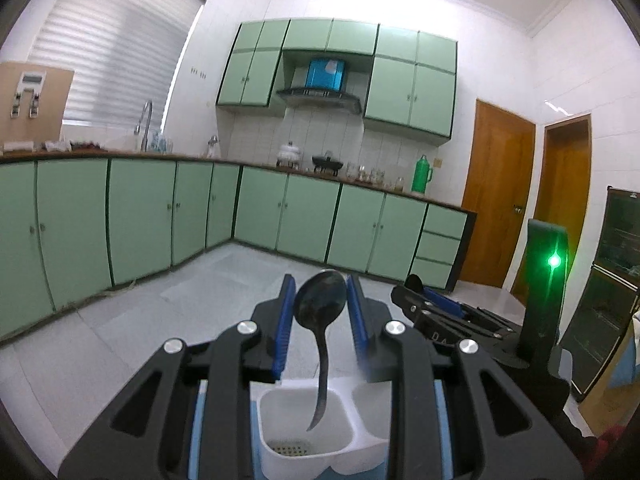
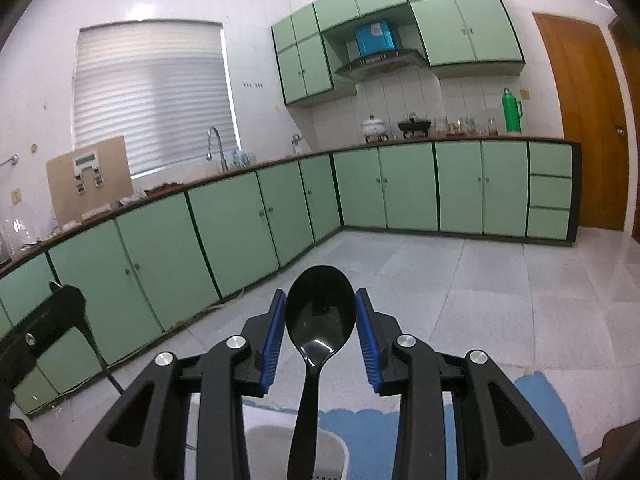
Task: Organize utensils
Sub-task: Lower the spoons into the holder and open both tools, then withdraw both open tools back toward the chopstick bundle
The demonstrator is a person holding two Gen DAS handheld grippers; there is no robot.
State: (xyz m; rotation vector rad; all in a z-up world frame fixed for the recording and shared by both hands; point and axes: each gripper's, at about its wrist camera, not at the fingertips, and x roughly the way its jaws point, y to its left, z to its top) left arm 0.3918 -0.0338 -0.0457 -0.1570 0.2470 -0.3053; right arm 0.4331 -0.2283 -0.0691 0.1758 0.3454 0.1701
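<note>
Green cabinets, green thermos, window blind, wooden door, faucet

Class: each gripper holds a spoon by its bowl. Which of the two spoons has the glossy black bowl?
The spoon in the right gripper: its black spoon shines, while the left gripper's metal spoon looks dull and tarnished.

— What sort of place are we looking at?
— A home kitchen: green cabinets are lining the walls, a faucet and range hood are showing above the counter.
</note>
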